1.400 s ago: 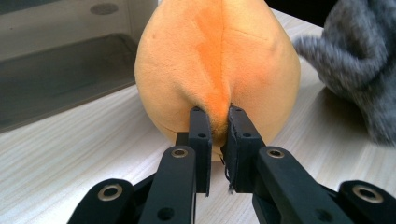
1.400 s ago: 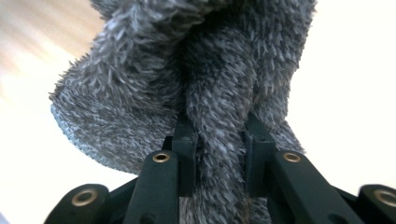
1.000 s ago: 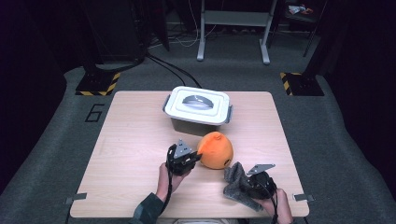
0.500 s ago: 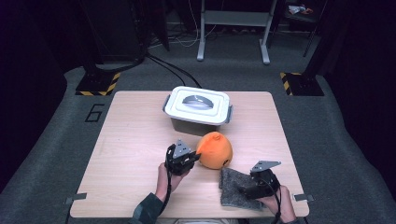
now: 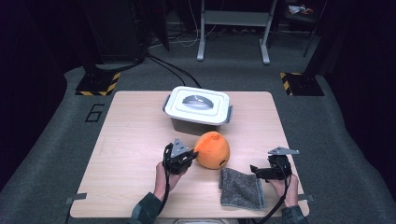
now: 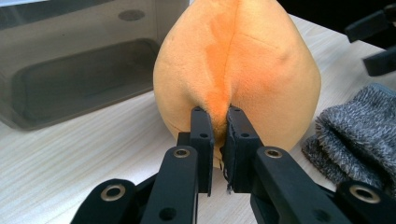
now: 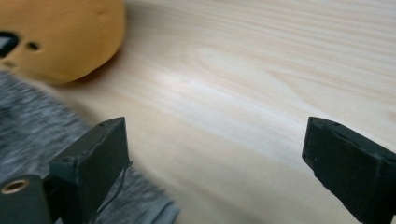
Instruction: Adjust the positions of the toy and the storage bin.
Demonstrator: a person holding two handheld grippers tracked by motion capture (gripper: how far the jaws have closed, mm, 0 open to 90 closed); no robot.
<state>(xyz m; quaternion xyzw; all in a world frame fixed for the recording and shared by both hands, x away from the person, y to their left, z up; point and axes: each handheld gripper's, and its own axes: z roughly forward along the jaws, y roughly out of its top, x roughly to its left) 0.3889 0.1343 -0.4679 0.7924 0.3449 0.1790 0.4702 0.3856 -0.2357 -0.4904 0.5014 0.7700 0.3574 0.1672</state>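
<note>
Pinching orange plush [image 6: 243, 70] (tip upward, axis vertical), left gripper [image 6: 218, 135] jaws closed

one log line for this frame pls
left tool: shut, pinching orange plush | right tool: jaws just opened, nothing between | grey cloth: flat on table | lidded box: behind plush

This looks like a lab or test room, not a home. A small wooden table [image 5: 140, 140] stands alone on a grey carpet floor [image 5: 56, 154]. A big number 6 [image 5: 95, 112] is marked on the floor beside it. Yellow and black stripe marks [image 5: 99, 87] sit on dark stand feet at both sides. Black cables [image 5: 173, 70] run across the floor. Behind the table stands a grey metal frame [image 5: 233, 28], maybe the legs of a desk. The room around is dark.
</note>
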